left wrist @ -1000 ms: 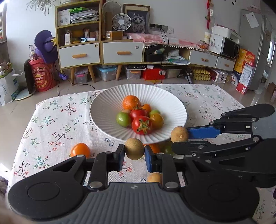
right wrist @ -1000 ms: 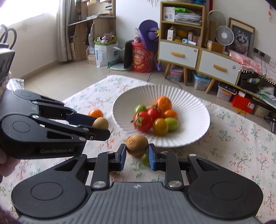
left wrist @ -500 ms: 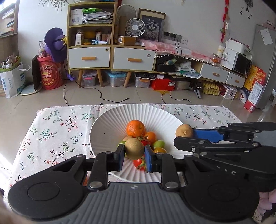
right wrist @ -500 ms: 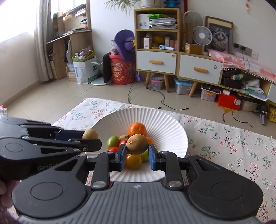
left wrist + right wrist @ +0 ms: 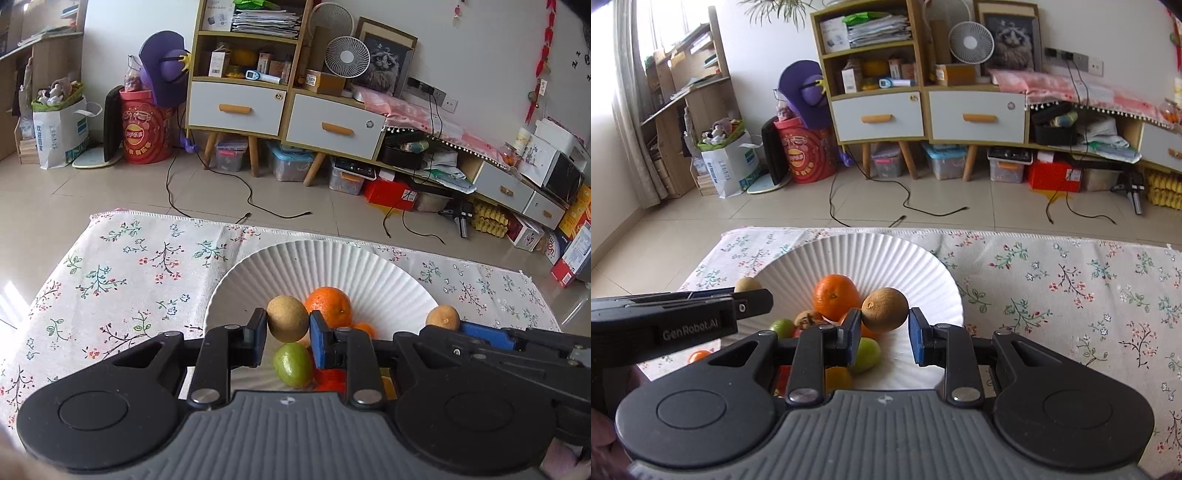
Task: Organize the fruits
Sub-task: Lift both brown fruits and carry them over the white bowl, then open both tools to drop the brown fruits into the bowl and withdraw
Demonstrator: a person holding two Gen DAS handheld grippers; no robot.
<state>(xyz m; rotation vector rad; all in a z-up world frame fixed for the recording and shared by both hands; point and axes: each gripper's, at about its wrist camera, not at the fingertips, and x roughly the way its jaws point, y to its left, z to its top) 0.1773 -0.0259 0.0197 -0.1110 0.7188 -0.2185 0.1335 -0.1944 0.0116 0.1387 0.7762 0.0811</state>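
Between the blue pads of the left tool point(image 5: 287, 328) sits a brown kiwi point(image 5: 287, 323), pinched tight on both sides and held up over the near rim of the white fluted bowl point(image 5: 325, 266). Right tool point(image 5: 882, 334) is a different story: its pads are spread apart, and the second brown fruit point(image 5: 885, 309) only touches the left pad, with a clear gap to the right pad, so that one is let go or nearly so, sitting above the bowl's inside.

Down in the bowl there's a big orange point(image 5: 330, 307) just behind the left tool's kiwi, a green fruit point(image 5: 293, 364) right below it, plus some red and orange bits mostly hidden by the tool bodies. From the right wrist view you also get another green one point(image 5: 866, 353) under the left pad and a small orange fruit point(image 5: 698, 356) lying on the floral tablecloth point(image 5: 122, 266) outside the bowl, near its left edge.

Both tools are side by side over the table, each showing up in the other's view.
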